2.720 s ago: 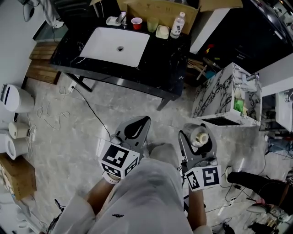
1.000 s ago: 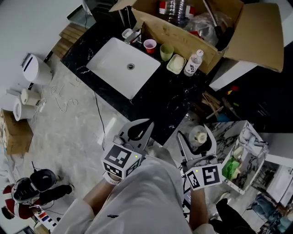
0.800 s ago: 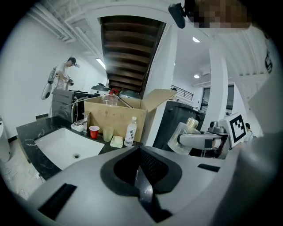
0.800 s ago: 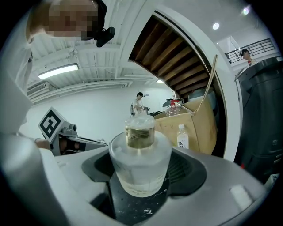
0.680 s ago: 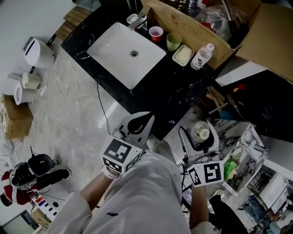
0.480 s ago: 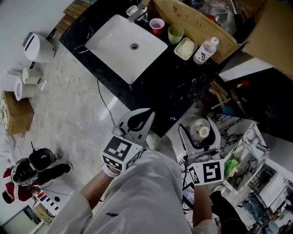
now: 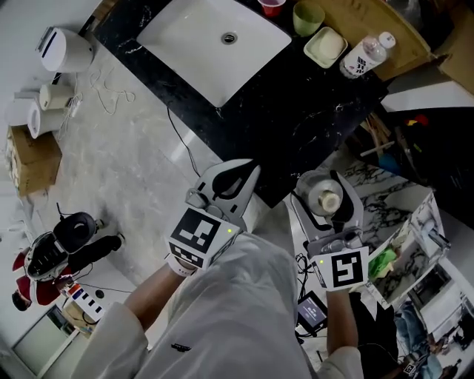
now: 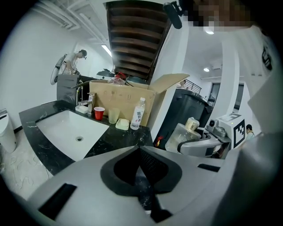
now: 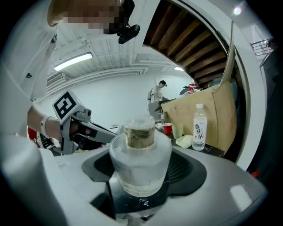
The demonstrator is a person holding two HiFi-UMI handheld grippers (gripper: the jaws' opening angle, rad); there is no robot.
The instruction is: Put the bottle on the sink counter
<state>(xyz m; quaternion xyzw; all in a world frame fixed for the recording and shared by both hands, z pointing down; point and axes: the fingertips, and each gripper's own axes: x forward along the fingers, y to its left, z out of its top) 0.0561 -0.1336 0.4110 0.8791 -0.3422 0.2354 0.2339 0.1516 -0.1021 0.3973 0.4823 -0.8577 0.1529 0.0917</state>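
My right gripper point(image 7: 320, 185) is shut on a clear plastic bottle point(image 7: 324, 200) with a tan cap, held upright between the jaws; the right gripper view shows the bottle point(image 9: 140, 154) filling the gap. My left gripper point(image 7: 250, 166) is shut with nothing in it, its tips point(image 8: 137, 148) together. Both hover near the front corner of the black marble sink counter point(image 7: 296, 111), which has a white basin point(image 7: 215, 44). From the left gripper view the held bottle point(image 8: 188, 128) shows to the right.
Along the counter's back stand a red cup point(image 7: 271, 6), a green cup point(image 7: 309, 15), a soap dish point(image 7: 326, 46) and a water bottle point(image 7: 363, 55) against a cardboard box point(image 7: 374, 26). A marble-patterned cabinet point(image 7: 404, 222) stands to the right. Cables and a white appliance point(image 7: 65, 50) lie left.
The head view has come nearer the counter, whose front corner now lies just ahead of both grippers. The right gripper still holds the bottle and the left stays shut.
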